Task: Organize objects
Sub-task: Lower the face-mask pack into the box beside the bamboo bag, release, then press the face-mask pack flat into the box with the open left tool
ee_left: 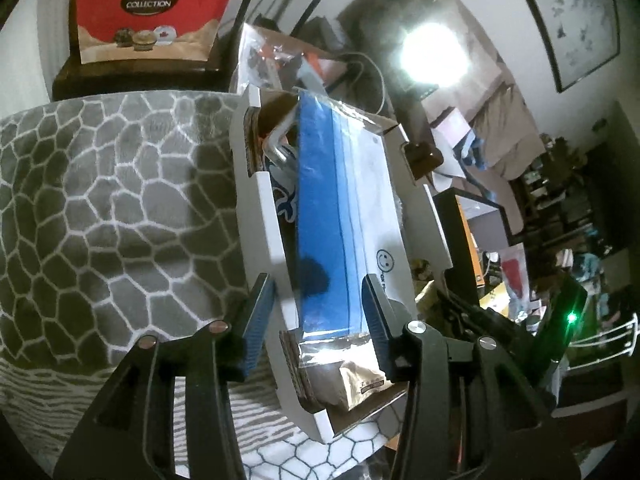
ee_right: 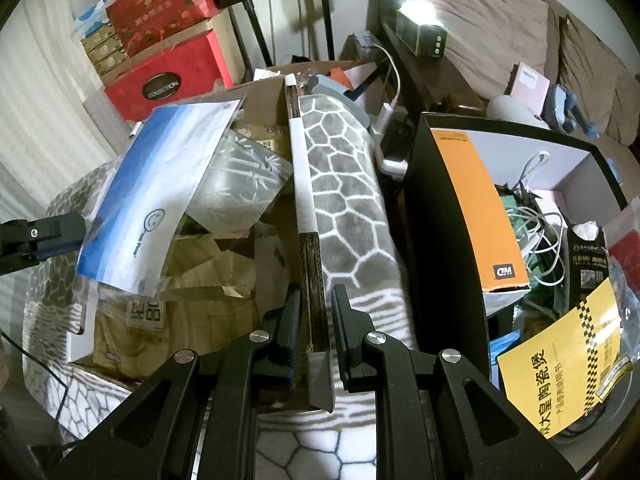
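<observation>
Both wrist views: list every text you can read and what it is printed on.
"COLLECTION": red gift bag
"MD": orange box, printed upside down
"大皇陶瓷煲": yellow leaflet
Smiley sign: blue-white pouch; wording beside it blurred
Black packet print: too small
</observation>
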